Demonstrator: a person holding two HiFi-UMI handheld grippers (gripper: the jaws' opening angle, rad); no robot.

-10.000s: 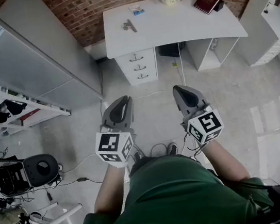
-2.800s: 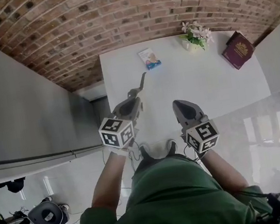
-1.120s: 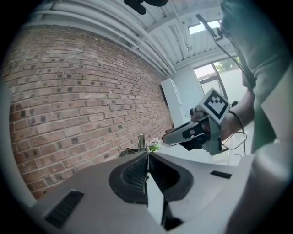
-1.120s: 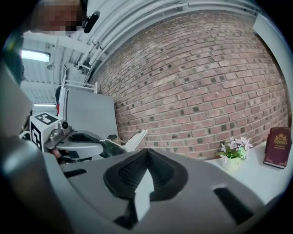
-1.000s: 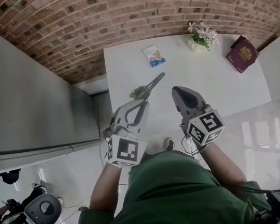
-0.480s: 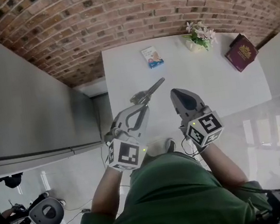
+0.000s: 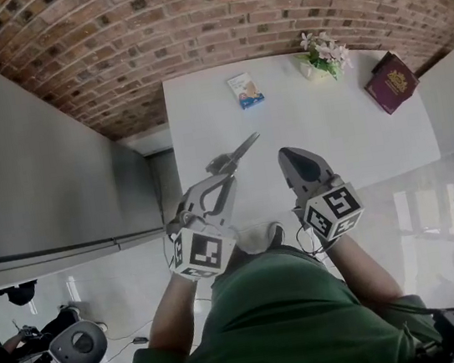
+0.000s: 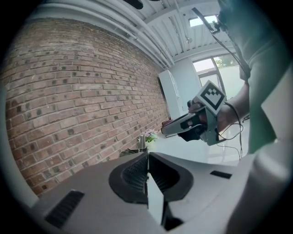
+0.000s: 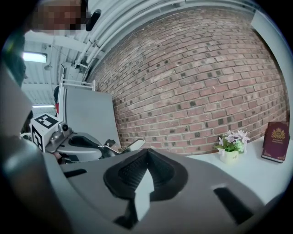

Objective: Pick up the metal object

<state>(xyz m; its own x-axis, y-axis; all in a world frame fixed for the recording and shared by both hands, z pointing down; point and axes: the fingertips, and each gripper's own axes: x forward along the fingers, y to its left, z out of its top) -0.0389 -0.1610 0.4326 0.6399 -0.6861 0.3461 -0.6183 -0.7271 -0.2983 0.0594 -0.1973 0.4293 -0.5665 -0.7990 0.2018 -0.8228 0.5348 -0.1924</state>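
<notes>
1. The metal object (image 7: pixel 238 151) is held clear of the white desk (image 7: pixel 346 129), above its front left part; it is seen projecting forward from the tips of the left gripper (image 7: pixel 226 175).
2. The left gripper's jaws are pressed fully together; the object's near end is pinched at their very tips.
3. The right gripper (image 7: pixel 290 155) is held just beside, over the desk's front part; its jaws are closed on each other, and nothing is gripped.
4. Along the desk's far side, well apart from the object, a small booklet (image 7: pixel 246 91), a flower pot (image 7: pixel 320 54) and a dark red book (image 7: pixel 392 81) are set; a brick wall (image 7: pixel 186 22) is seen behind.
</notes>
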